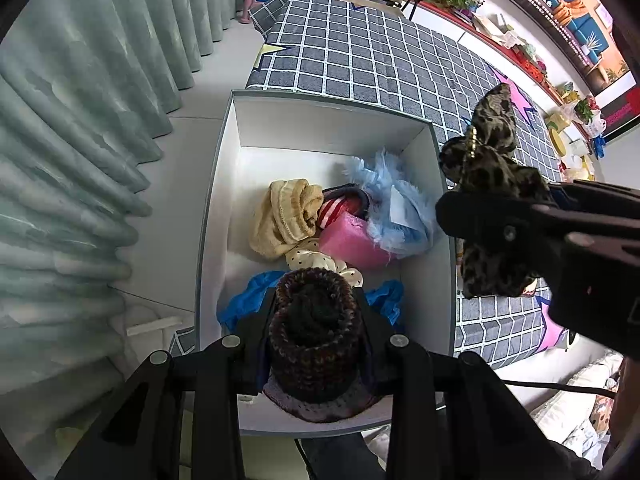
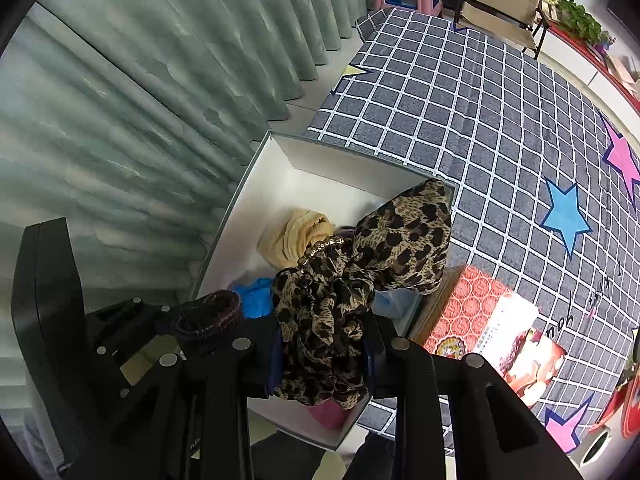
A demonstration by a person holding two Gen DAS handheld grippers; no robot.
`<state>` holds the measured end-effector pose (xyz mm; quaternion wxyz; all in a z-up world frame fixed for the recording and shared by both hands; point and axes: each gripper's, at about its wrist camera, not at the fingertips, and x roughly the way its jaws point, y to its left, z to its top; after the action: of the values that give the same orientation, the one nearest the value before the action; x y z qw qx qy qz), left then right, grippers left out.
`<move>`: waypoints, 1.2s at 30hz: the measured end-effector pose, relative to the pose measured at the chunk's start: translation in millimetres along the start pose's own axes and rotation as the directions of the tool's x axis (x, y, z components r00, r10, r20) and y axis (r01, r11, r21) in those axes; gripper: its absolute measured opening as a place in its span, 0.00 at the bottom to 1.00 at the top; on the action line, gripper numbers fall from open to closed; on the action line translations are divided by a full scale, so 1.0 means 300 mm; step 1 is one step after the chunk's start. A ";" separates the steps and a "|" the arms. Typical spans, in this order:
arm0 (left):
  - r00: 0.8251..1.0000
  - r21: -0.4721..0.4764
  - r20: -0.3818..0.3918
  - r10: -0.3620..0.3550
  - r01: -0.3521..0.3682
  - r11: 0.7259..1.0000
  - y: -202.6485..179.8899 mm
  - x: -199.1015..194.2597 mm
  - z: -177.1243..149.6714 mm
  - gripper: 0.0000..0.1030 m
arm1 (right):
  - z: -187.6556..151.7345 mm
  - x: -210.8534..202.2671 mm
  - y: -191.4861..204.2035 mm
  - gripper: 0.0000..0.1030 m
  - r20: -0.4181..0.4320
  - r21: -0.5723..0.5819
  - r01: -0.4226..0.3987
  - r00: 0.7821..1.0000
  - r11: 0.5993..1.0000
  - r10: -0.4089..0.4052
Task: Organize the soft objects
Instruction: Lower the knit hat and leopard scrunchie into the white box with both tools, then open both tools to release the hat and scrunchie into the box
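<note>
So we've got both hands over the white box [image 1: 224, 184], which sits on the checked rug [image 1: 380, 52] next to the green curtain [image 1: 80, 120]. Our left tool [image 1: 316, 320] is clamped on a dark knitted hat [image 1: 316, 344], held right above the near end of the box. Our right tool [image 2: 324, 356] is closed tight on a leopard-print scrunchie [image 2: 360, 264], hanging over the box's right edge. Already lying inside the box: a cream knitted piece [image 1: 284, 216], a pink item [image 1: 352, 240] with a red-and-white striped thing [image 1: 334, 210] touching it, a fluffy light blue piece [image 1: 396, 208], a polka-dot fabric [image 1: 316, 254] and some blue cloth [image 1: 244, 300]. A red patterned box [image 2: 472, 304] sits on the rug just beside the white one.
</note>
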<state>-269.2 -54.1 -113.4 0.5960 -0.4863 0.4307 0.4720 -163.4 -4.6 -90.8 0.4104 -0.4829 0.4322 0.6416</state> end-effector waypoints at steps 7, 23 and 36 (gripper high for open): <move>1.000 0.006 -0.014 0.005 -0.005 1.000 0.000 0.011 0.003 0.36 | 0.008 0.022 -0.013 0.30 -0.016 0.011 0.001 1.000 1.000 -0.001; 1.000 0.036 -0.024 0.006 -0.005 0.999 -0.010 0.026 0.013 0.36 | 0.021 0.044 -0.008 0.31 -0.044 -0.003 0.011 0.999 1.000 -0.011; 1.000 0.029 -0.026 0.009 -0.009 1.000 -0.010 0.032 -0.005 0.39 | 0.020 0.063 -0.007 0.31 -0.053 -0.020 0.019 0.998 1.000 -0.020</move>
<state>-264.7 -54.5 -122.5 0.5952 -0.4818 0.4474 0.4620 -166.8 3.8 -108.5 0.4000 -0.5081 0.4320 0.6287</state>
